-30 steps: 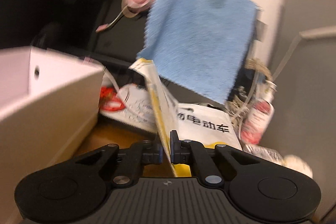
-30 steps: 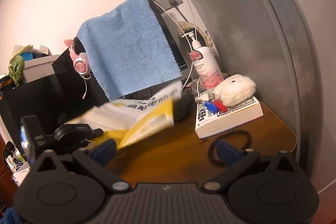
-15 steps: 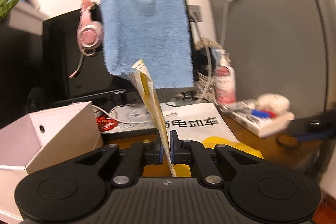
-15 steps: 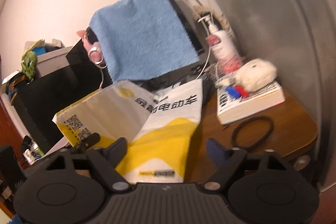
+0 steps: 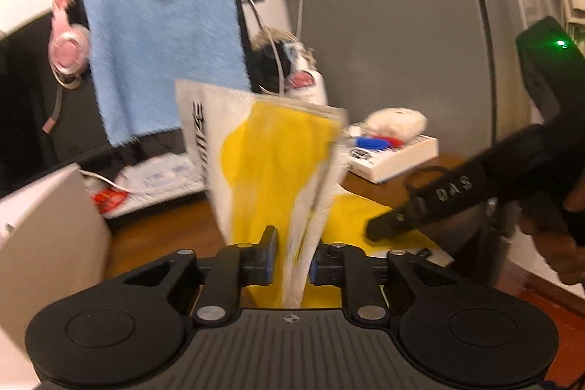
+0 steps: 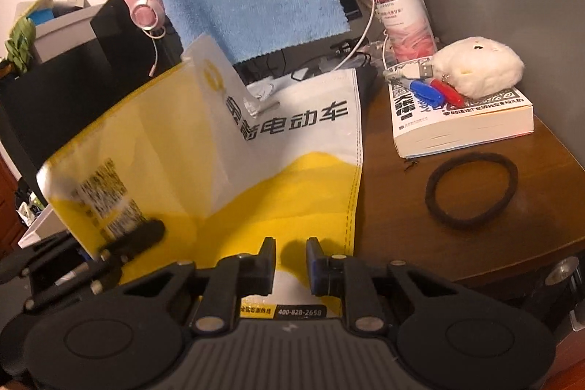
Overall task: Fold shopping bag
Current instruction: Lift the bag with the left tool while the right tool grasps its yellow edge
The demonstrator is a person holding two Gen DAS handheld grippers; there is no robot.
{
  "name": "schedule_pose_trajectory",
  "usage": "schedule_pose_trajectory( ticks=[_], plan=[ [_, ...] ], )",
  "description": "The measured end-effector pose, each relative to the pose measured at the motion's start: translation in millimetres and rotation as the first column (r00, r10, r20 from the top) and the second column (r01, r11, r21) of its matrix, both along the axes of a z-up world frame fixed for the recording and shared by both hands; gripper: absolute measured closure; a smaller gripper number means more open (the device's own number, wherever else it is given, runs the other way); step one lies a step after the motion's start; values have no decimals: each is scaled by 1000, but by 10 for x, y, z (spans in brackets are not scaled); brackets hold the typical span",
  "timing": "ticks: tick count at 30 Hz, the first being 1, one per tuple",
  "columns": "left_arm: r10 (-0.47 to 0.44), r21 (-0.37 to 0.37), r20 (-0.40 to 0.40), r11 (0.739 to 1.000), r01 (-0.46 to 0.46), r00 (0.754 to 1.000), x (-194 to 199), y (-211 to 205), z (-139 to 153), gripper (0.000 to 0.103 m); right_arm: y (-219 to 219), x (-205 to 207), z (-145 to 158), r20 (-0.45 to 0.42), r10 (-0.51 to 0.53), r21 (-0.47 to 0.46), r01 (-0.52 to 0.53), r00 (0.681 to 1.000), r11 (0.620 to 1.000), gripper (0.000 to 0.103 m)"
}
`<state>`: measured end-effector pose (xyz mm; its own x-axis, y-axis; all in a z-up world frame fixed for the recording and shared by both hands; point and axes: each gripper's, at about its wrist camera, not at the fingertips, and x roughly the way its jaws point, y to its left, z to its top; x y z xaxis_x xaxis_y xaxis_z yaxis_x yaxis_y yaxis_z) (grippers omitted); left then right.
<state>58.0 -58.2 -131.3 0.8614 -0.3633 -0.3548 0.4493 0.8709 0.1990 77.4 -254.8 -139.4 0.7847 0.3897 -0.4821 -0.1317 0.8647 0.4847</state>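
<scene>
I have the left gripper (image 5: 291,256) with its pads apart around the raised edge of the white-and-yellow non-woven shopping bag (image 6: 292,148), not clamped. To fold well I'd lay that flap (image 5: 270,156) over evenly, edges matched. The right gripper (image 6: 290,260), narrowly parted and empty, hovers over the bag's flat half at the brown wooden table's (image 6: 512,207) near edge.
</scene>
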Motion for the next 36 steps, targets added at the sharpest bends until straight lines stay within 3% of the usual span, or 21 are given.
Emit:
schedule_pose_trajectory(
  ticks=[9, 14, 16, 23, 25, 27, 28, 36],
  plan=[
    [-38, -25, -72, 999, 37, 997, 106, -155, -100, 78, -354, -268, 129, 40, -50, 159, 43, 998, 986, 80],
    [-40, -16, -95, 999, 39, 995, 153, -236, -141, 72, -484, -443, 189, 68, -57, 226, 40, 996, 973, 52],
    [-43, -6, -96, 999, 43, 994, 161, -274, -156, 72, -456, -466, 151, 77, -52, 228, 33, 996, 973, 49],
    [-52, -8, -117, 999, 51, 992, 161, -299, -182, 69, -376, -283, -75, -51, -14, 352, 31, 999, 936, 45],
    [-56, -13, -123, 998, 54, 991, 155, -287, -188, 68, -318, -184, -119, -60, -13, 353, 33, 998, 935, 47],
    [-58, -17, -126, 998, 56, 990, 145, -263, -180, 66, -265, -141, -132, -65, -11, 334, 32, 998, 942, 72],
    [-59, -14, -129, 998, 57, 990, 143, -253, -178, 66, -238, -120, -139, -67, -10, 325, 31, 998, 945, 90],
    [-103, -14, -173, 995, 102, 980, 44, -99, -95, 66, -227, -107, -166, -66, -17, 284, 35, 998, 958, 92]
  ],
)
